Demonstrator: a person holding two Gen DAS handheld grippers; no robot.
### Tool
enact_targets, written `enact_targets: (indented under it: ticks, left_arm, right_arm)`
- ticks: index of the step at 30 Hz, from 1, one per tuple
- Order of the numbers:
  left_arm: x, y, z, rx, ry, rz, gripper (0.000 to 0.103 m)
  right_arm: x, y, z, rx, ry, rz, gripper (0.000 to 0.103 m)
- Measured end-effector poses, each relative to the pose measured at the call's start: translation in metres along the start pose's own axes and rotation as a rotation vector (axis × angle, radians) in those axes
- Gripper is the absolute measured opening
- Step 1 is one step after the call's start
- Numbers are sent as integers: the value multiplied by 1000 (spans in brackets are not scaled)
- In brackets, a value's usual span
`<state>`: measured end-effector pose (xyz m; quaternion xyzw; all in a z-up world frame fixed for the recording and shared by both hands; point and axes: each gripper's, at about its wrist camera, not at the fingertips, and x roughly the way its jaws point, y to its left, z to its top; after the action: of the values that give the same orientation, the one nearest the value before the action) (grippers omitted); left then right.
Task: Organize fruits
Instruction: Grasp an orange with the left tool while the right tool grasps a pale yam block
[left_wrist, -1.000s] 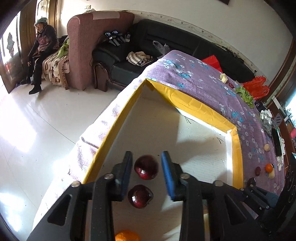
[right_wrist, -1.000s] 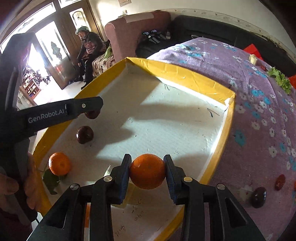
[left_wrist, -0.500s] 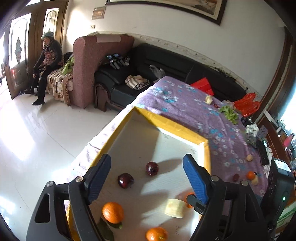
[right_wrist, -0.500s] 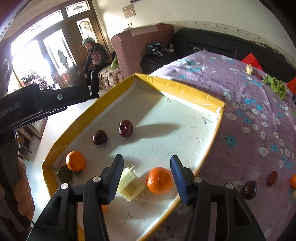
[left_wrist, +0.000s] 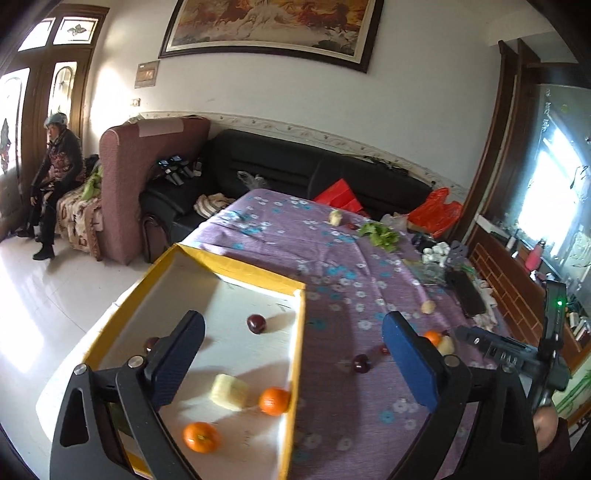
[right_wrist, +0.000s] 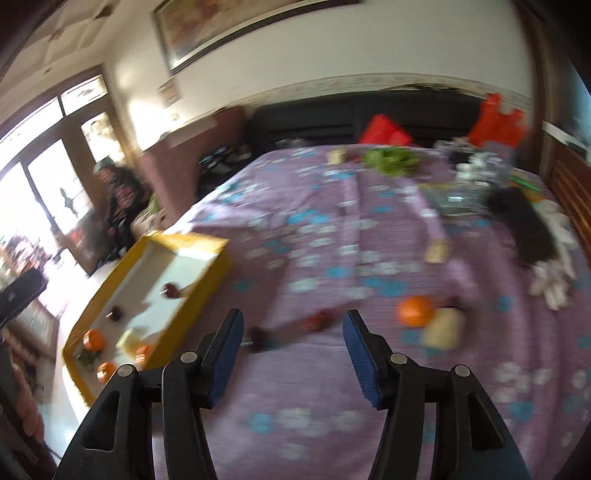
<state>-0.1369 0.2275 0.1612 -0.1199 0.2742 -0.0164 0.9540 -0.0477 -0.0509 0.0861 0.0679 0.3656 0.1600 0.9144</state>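
A yellow-rimmed box with a white floor stands at the table's left end. It holds two dark red fruits, oranges and a pale block. My left gripper hangs above the box's right rim, its jaws opening wide with nothing between them. My right gripper is over the purple cloth, its jaws also opening and empty. Just beyond its fingers lie a dark fruit and a red fruit. Farther right are an orange and a pale fruit.
Lettuce, a black remote and white bits lie on the far right of the cloth. Beyond are a black sofa with red bags and a pink armchair. A person sits at far left.
The left gripper opened off the dark red fruit and pulled back and up. The right gripper let go of the orange in the box and swung right over the cloth.
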Motion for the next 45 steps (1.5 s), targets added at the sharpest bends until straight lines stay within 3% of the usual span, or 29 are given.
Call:
enact_targets:
  ticks: [4, 8, 15, 24, 29, 33, 39, 40, 42, 44, 45]
  left_arm:
    - [18, -14, -11, -7, 59, -36, 97]
    - [33, -28, -23, 26, 106, -36, 97]
    - [44, -31, -27, 32, 136, -20, 97]
    - [68, -48, -19, 52, 213, -127, 97]
    - [115, -85, -13, 82, 313, -230, 96]
    - [163, -121, -14, 89, 394, -305, 96]
    - [221, -175, -30, 150, 471, -346, 96]
    - [228, -183, -33, 173, 478, -350, 95]
    - [241, -200, -42, 241, 492, -356, 82]
    - [252, -213, -51, 308, 510, -350, 62]
    - [257, -217, -55, 334, 514, -344, 59]
  right_arm:
    - [-20, -74, 5, 126, -26, -109, 61]
    - [-26, -114, 2, 212, -25, -146, 61]
    - [20, -112, -8, 240, 49, -84, 61]
    - [72, -98, -21, 152, 116, -142, 61]
    - [81, -101, -25, 150, 124, -141, 58]
    - [81, -105, -25, 159, 113, -144, 39]
    - [66, -109, -33, 187, 132, -147, 38]
    - [65, -110, -33, 190, 138, -143, 38]
    - [65, -114, -33, 203, 148, -132, 38]
    - [65, -120, -33, 223, 155, -104, 38]
    - [64, -124, -32, 236, 159, -95, 38]
